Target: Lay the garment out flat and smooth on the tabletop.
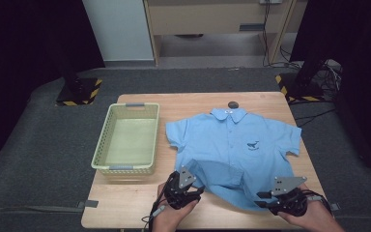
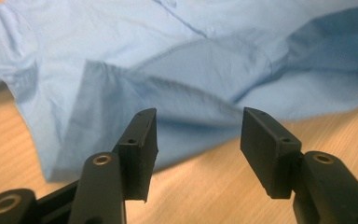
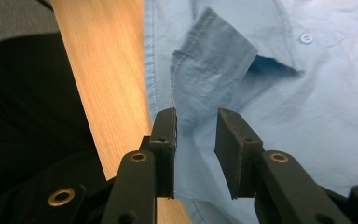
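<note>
That light-blue short-sleeved cotton shirt (image 1: 234, 150) lying flat on the wooden worktop (image 1: 125, 203) looks floppy and light, so I'd pinch its folded-up bottom hem, both the left claw (image 1: 199, 190) and right claw (image 1: 262, 199) gaping open, empty.

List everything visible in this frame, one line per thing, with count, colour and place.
shirt: one, light blue, short-sleeved, spread on the right half of the table, hem folded up at the near edge
basket: one, pale green, on the left part of the table, beside the shirt
round object: one, black, on the table just beyond the collar
table: one, light wood, centre of the high view
stand bases: two, black with yellow-black stripes, on the floor at the far corners
left gripper: one, black, at the shirt's near left hem, fingers apart
right gripper: one, black, at the near right hem, fingers apart
</note>
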